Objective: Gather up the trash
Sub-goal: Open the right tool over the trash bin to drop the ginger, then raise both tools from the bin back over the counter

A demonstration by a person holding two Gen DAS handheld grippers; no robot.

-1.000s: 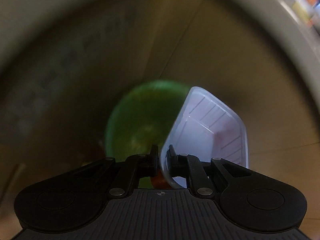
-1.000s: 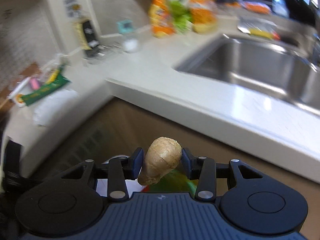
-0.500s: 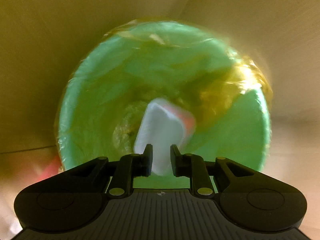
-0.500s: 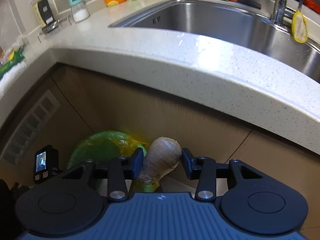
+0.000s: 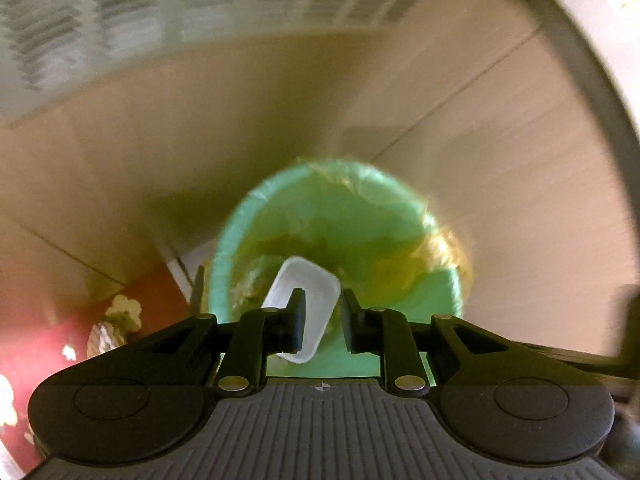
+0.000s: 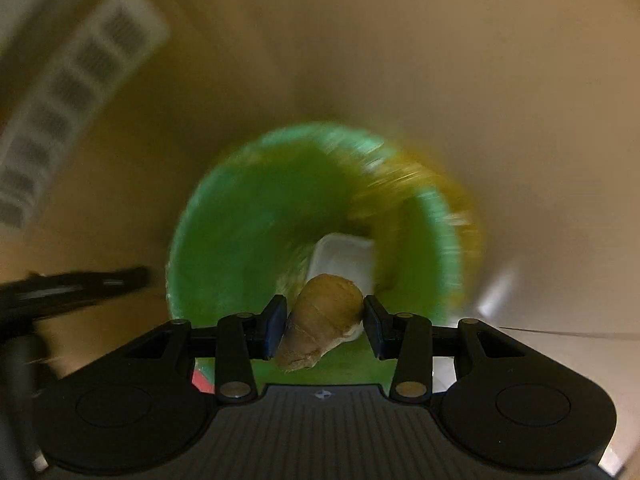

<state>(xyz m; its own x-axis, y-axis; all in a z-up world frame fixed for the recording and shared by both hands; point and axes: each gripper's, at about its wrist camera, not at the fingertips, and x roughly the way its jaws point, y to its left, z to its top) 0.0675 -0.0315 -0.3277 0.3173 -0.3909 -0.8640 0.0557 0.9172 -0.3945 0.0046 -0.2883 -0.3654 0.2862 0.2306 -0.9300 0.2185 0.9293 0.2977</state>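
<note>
A knobbly beige ginger root point(image 6: 320, 320) sits clamped between the right gripper point(image 6: 324, 322) pads, above a round bin lined with a green plastic bag point(image 6: 248, 216). A white rectangular plastic tray point(image 5: 304, 308) lies inside that bin. The left gripper point(image 5: 322, 322) hangs above it, jaws apart and holding nothing. Beige cabinet panels point(image 5: 480, 140) surround the bin.

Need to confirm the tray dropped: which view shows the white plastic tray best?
Right wrist: the white plastic tray lies in the green bin, past the ginger. Left wrist view: the tray is partly hidden by a gripper finger.
</note>
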